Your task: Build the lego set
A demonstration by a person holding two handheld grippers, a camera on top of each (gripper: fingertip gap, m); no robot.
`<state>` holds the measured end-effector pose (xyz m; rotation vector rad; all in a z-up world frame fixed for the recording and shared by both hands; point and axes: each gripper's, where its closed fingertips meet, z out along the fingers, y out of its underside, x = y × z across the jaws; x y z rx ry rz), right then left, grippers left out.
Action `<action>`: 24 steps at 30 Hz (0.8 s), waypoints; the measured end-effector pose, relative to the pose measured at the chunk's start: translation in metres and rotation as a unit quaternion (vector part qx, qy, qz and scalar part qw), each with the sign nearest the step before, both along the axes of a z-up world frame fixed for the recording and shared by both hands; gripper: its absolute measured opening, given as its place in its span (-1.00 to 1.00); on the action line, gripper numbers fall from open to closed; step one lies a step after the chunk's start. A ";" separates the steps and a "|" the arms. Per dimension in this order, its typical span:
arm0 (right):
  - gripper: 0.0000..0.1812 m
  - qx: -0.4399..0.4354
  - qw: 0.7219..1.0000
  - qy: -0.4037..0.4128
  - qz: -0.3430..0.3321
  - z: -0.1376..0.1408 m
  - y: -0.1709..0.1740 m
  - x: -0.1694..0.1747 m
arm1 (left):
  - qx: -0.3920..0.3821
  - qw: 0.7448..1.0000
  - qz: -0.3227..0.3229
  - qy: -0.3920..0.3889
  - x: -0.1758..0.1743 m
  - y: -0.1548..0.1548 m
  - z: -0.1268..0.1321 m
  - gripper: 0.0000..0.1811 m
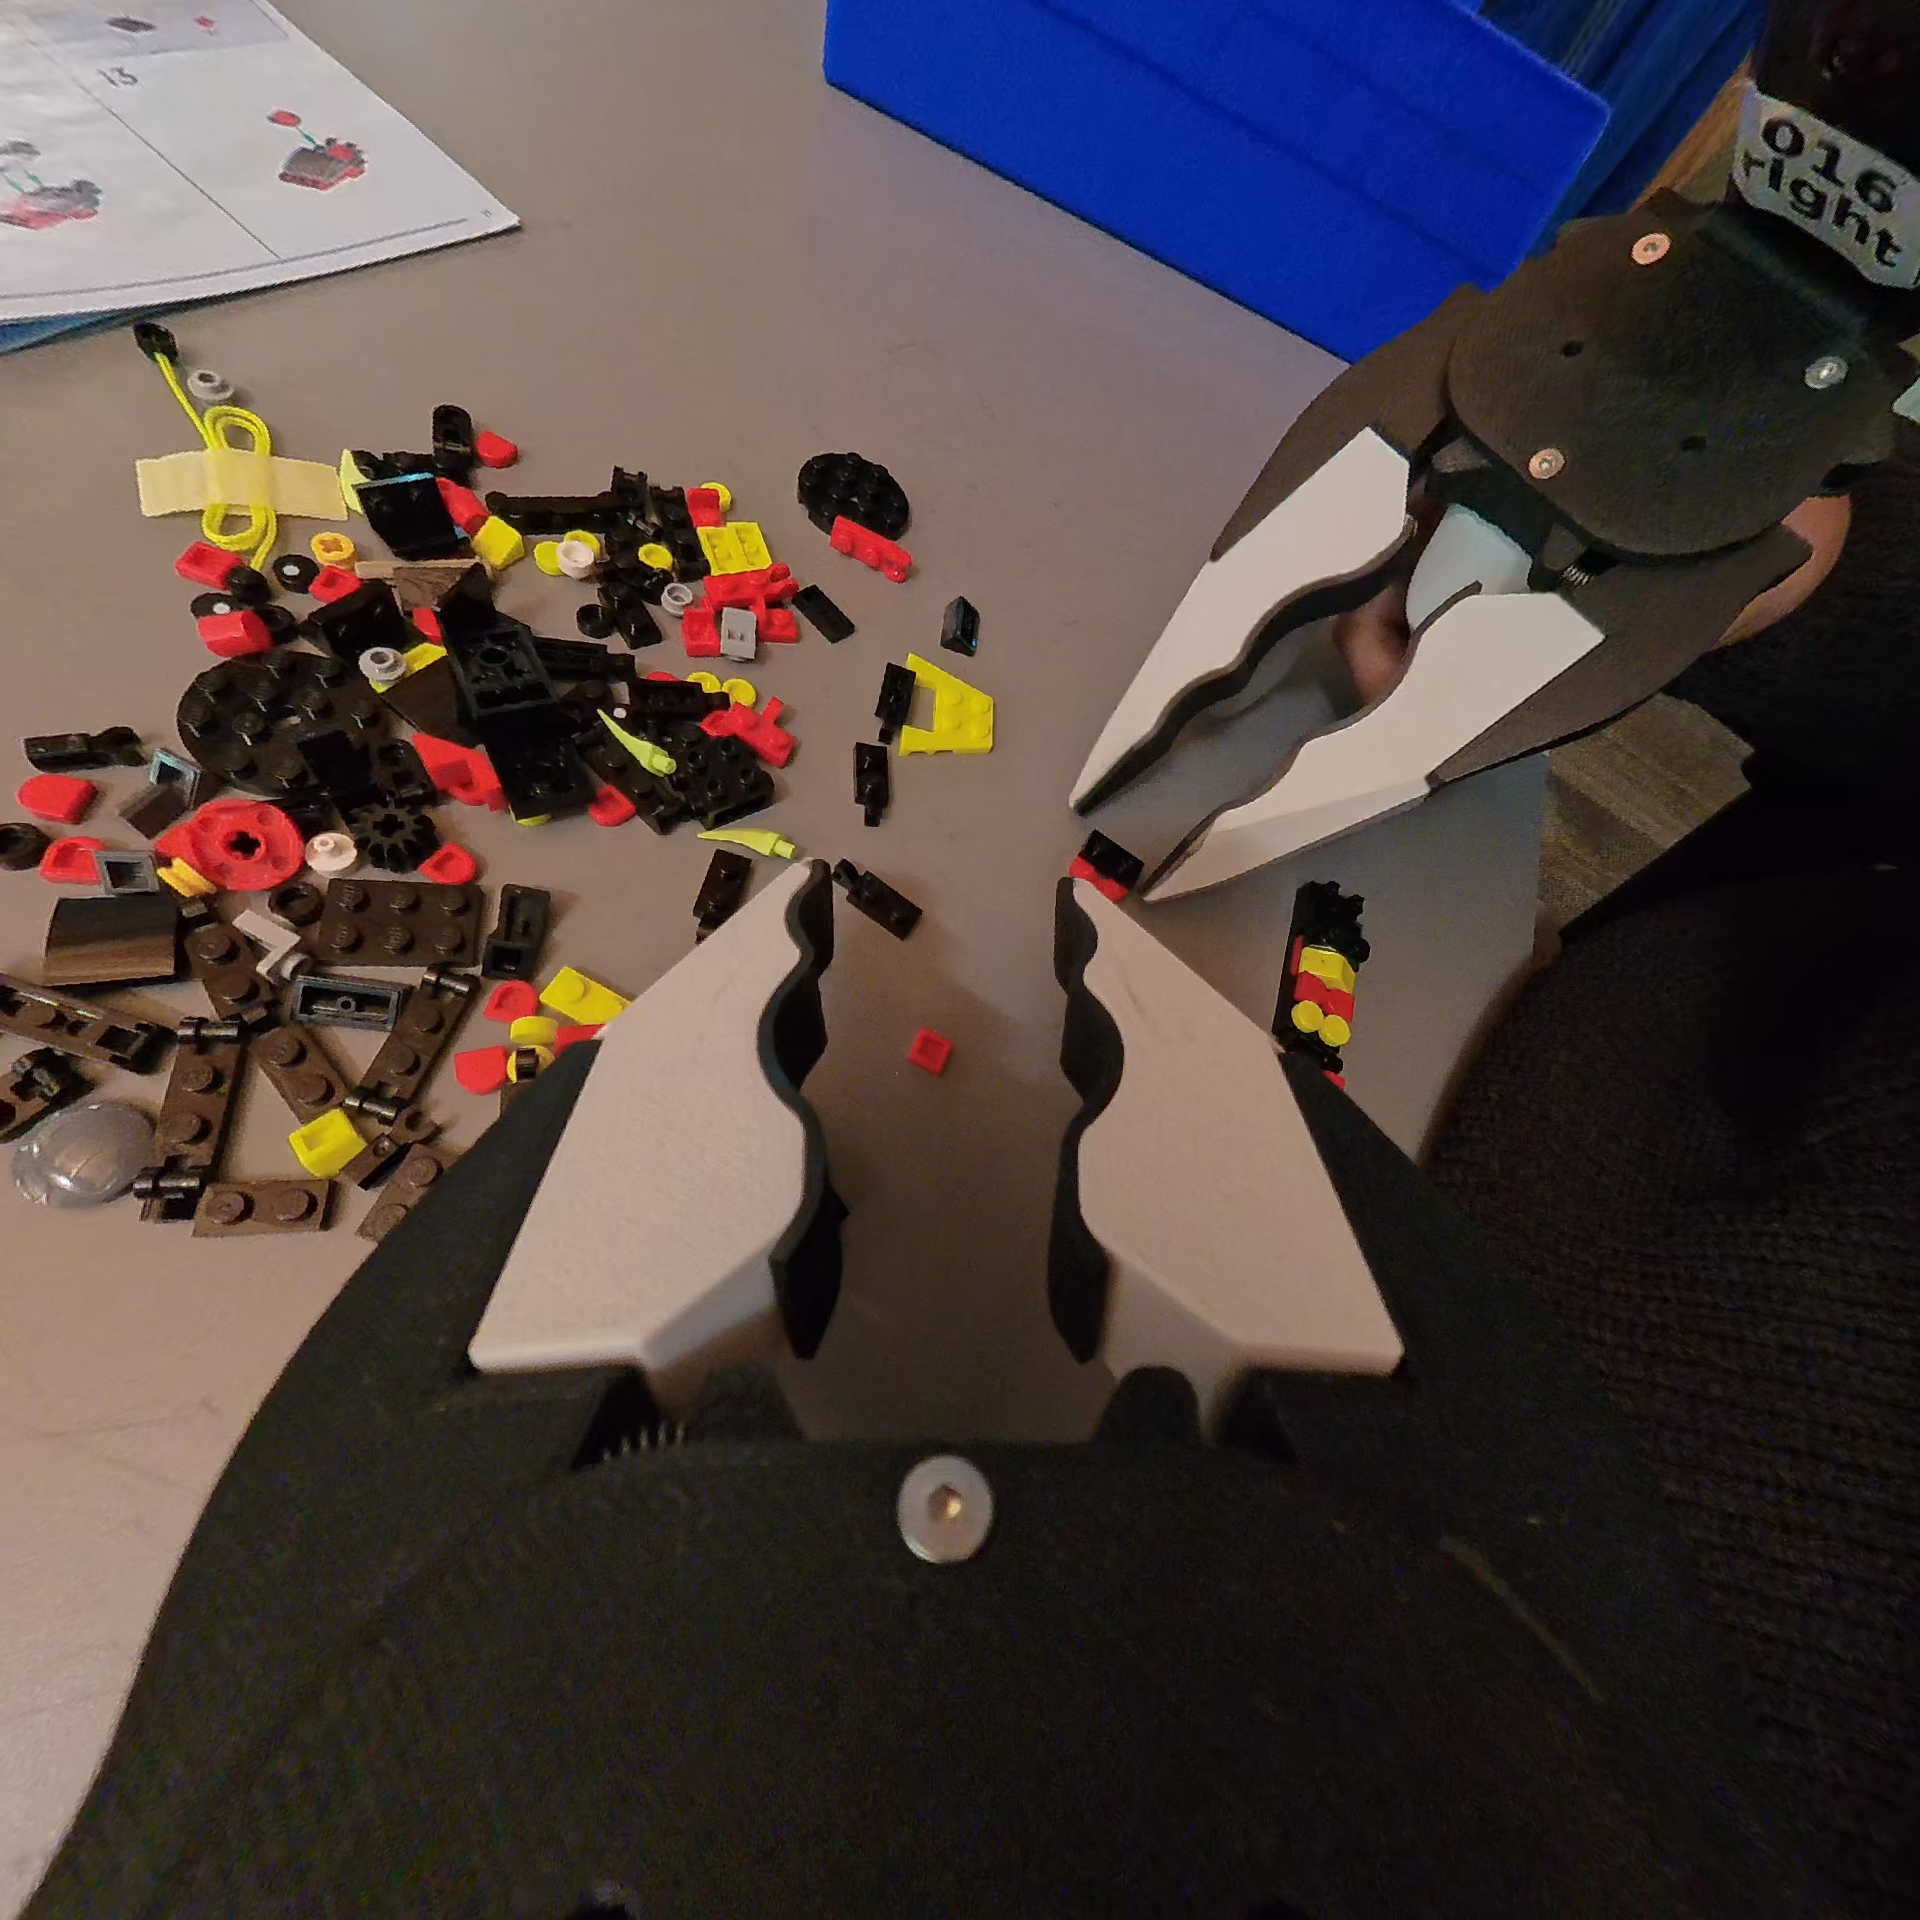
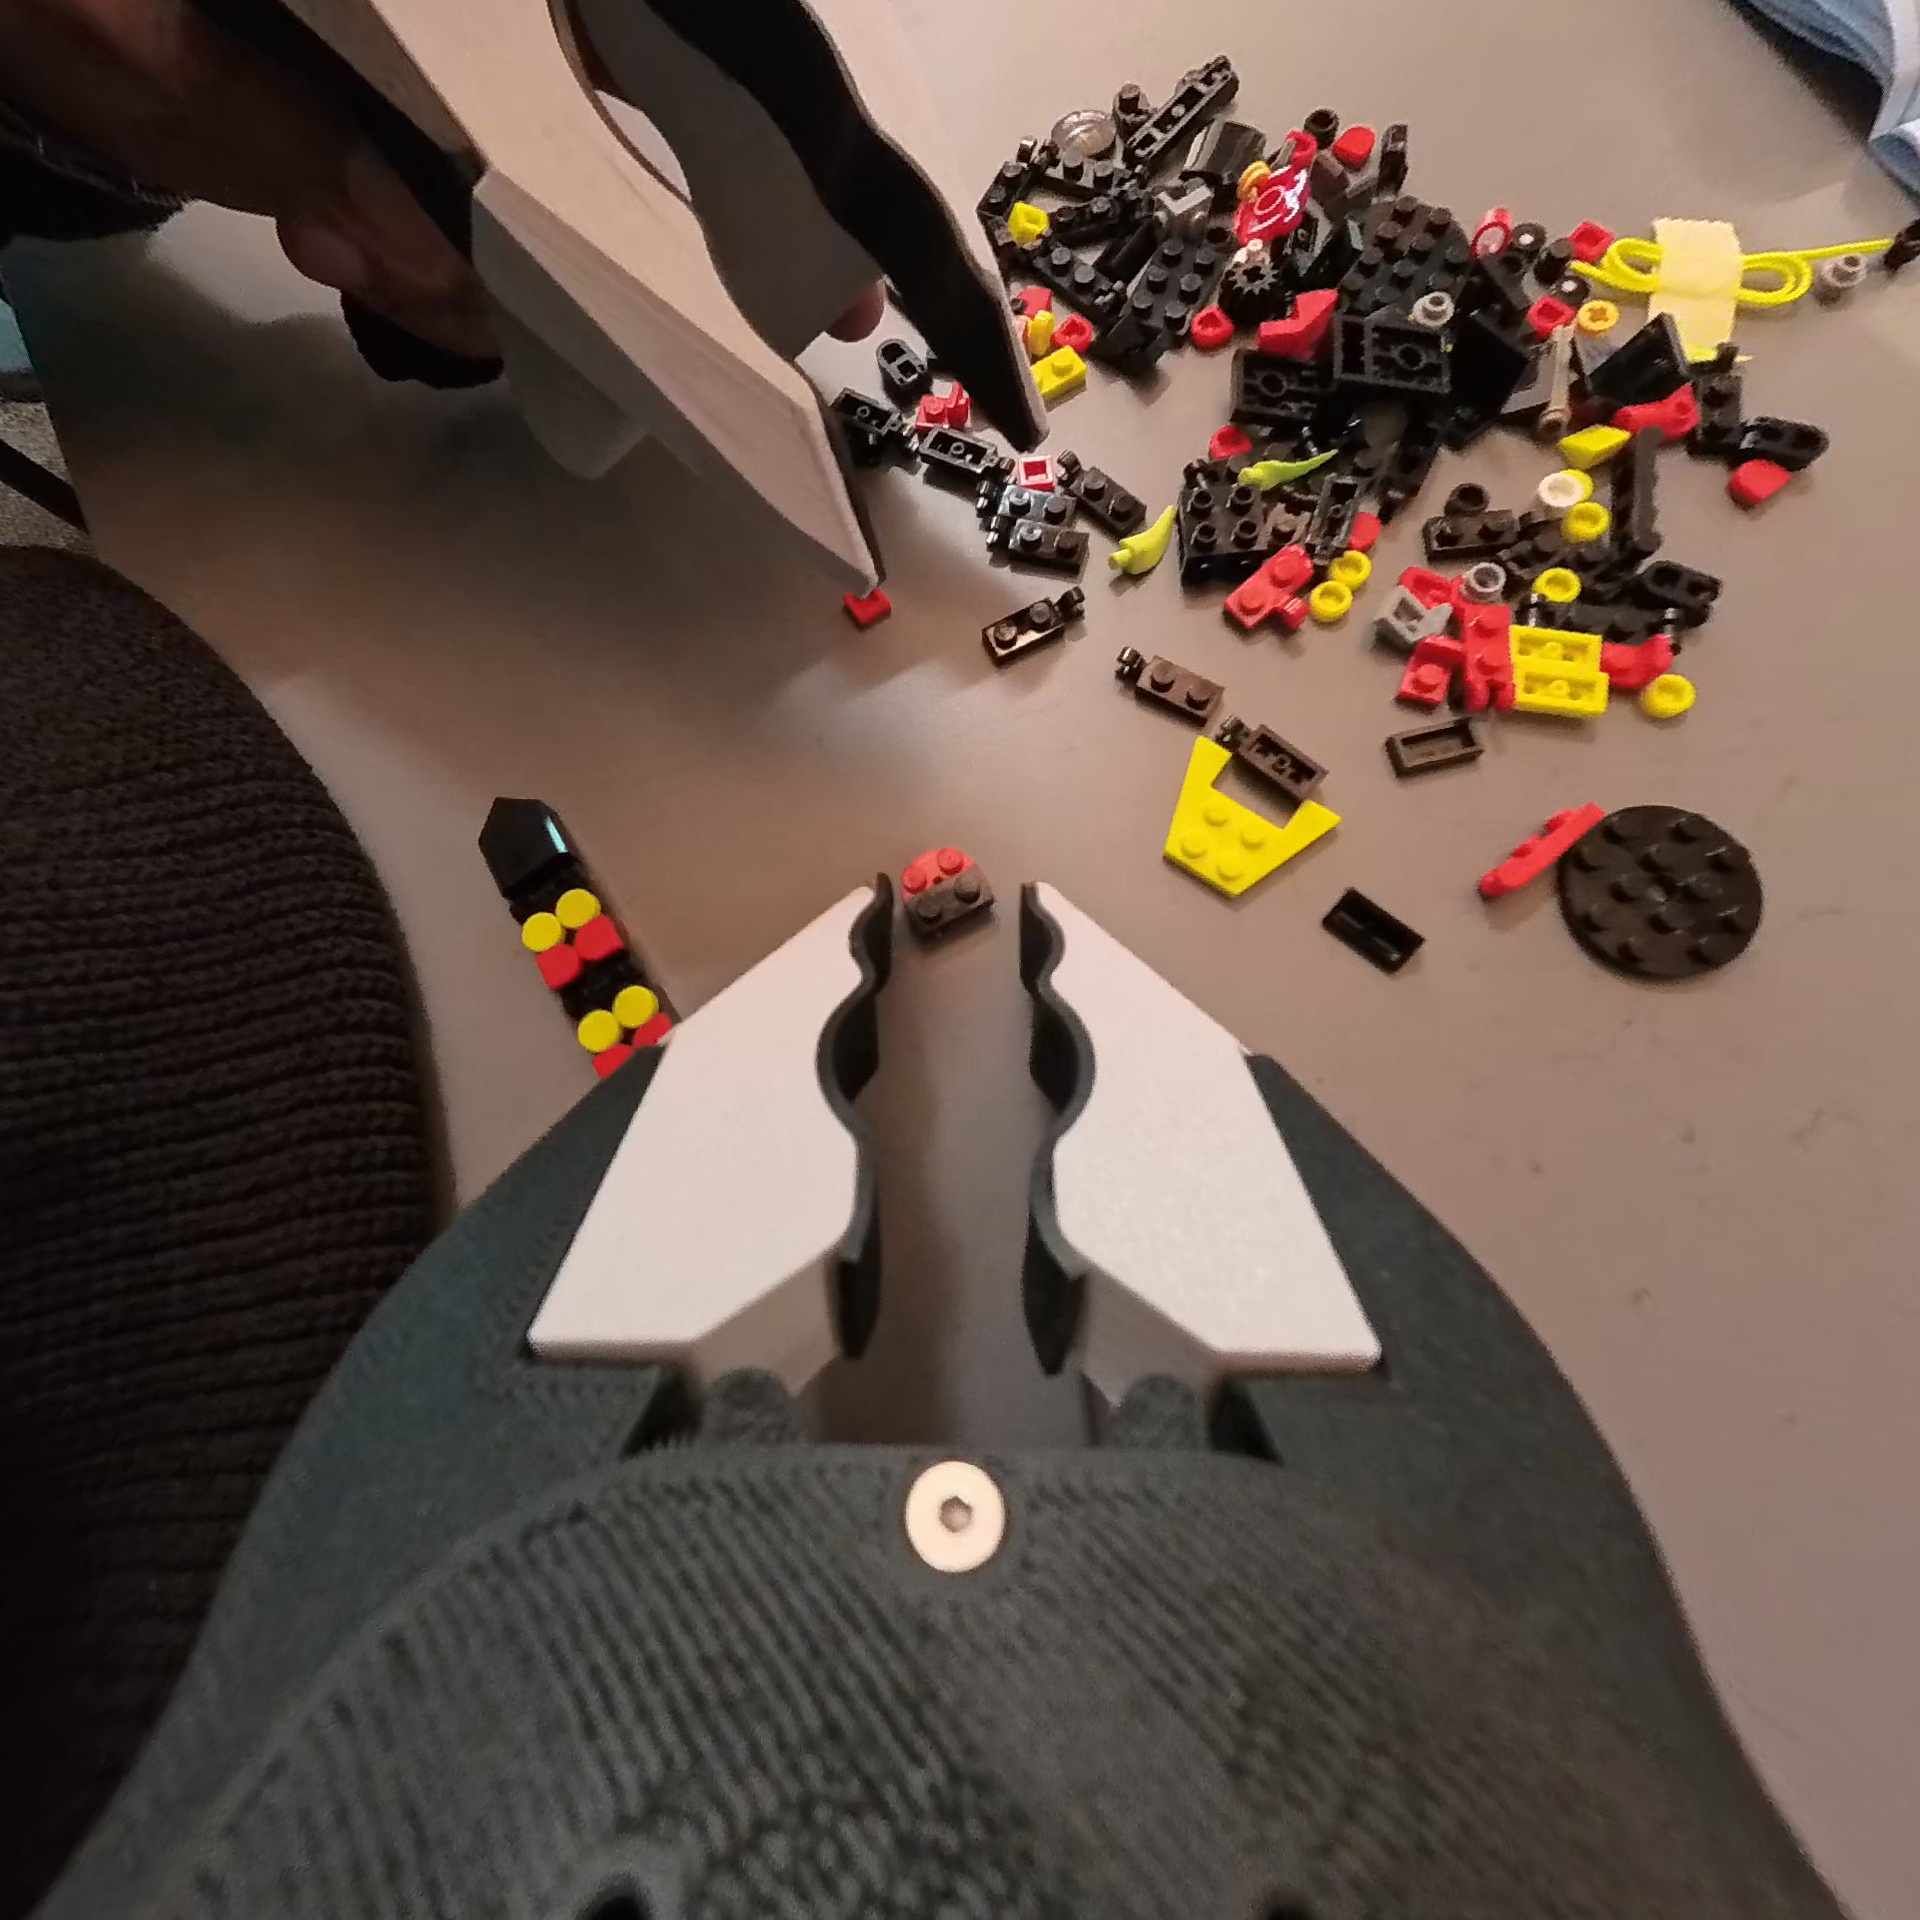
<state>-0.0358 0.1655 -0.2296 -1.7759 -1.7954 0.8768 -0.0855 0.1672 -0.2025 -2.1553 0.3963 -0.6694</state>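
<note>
My left gripper (image 1: 943, 883) is open and empty, low over the grey table (image 1: 935, 343). A small red square tile (image 1: 928, 1049) lies on the table between its fingers. In the right wrist view this tile (image 2: 865, 606) sits at the tip of one left finger (image 2: 810, 499). My right gripper (image 2: 954, 896) is open, with a small red-and-black stacked piece (image 2: 945, 896) on the table between its fingertips; the piece also shows in the left wrist view (image 1: 1107, 868). A long black sub-assembly with yellow and red studs (image 2: 582, 956) lies just left of the right gripper.
A pile of loose black, red and yellow pieces (image 1: 416, 707) covers the table's left. A yellow wedge plate (image 2: 1242, 821) and a black round plate (image 2: 1657, 894) lie apart. An instruction booklet (image 1: 208, 156) and a blue bin (image 1: 1247, 156) are at the back. Dark knit fabric (image 2: 156, 1039) borders the table edge. Spacing between my two grippers at the tips: around 6 cm. The black round plate (image 2: 1657, 894) lies around 11 cm away from my right fingertips. It turns up in the left wrist view (image 1: 874, 489) as well.
</note>
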 end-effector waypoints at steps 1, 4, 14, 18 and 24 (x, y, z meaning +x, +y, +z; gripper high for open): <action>-0.73 -0.002 1.000 0.001 -0.002 0.000 0.000 0.000 | 0.000 1.000 0.000 0.000 0.000 0.000 0.000 -0.55; -0.72 -0.007 1.000 0.004 -0.004 0.001 0.000 -0.001 | 0.000 1.000 0.000 0.000 0.000 0.000 0.000 -0.55; -0.65 -0.023 0.999 0.015 -0.017 0.005 0.001 -0.003 | -0.003 1.000 -0.003 -0.002 0.001 -0.001 0.000 -0.55; -0.60 -0.029 0.999 0.027 -0.029 0.009 0.004 -0.006 | -0.006 1.000 -0.005 -0.003 0.002 -0.001 -0.001 -0.55; -0.48 -0.030 0.997 0.050 -0.054 0.018 0.010 -0.010 | -0.006 1.000 -0.004 -0.003 0.001 -0.001 -0.001 -0.55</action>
